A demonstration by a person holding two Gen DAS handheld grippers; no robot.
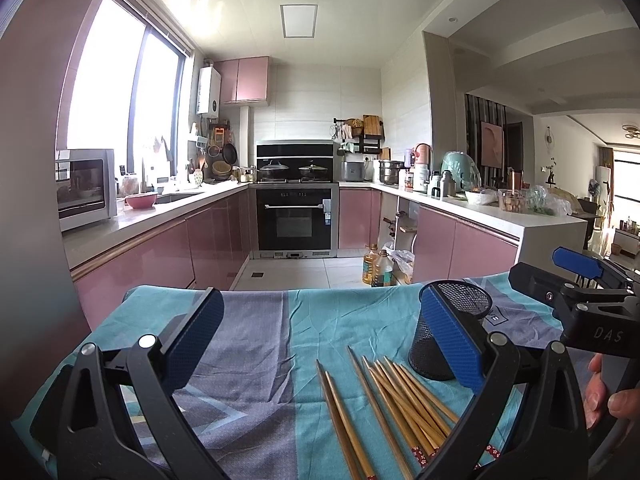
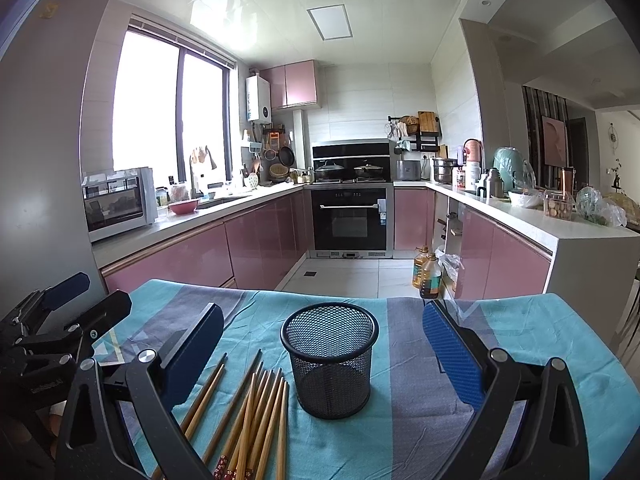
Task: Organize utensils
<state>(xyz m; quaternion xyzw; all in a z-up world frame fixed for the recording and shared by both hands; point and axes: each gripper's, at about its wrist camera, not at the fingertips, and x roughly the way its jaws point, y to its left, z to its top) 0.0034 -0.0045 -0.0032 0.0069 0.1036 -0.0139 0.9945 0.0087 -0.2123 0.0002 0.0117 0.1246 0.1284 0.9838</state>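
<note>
Home kitchen, U-shaped. Pink cabinets under a pale counter; built-in oven at centre with two lidded pots on the hob above. Sink with tap under a large window; countertop oven at left. Cooking-oil bottles on tiled floor. Living area visible through the opening at right.

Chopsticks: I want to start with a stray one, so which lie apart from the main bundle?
The two chopsticks lying side by side on the left, separated by bare cloth from the main bundle beside the mesh cup.
</note>
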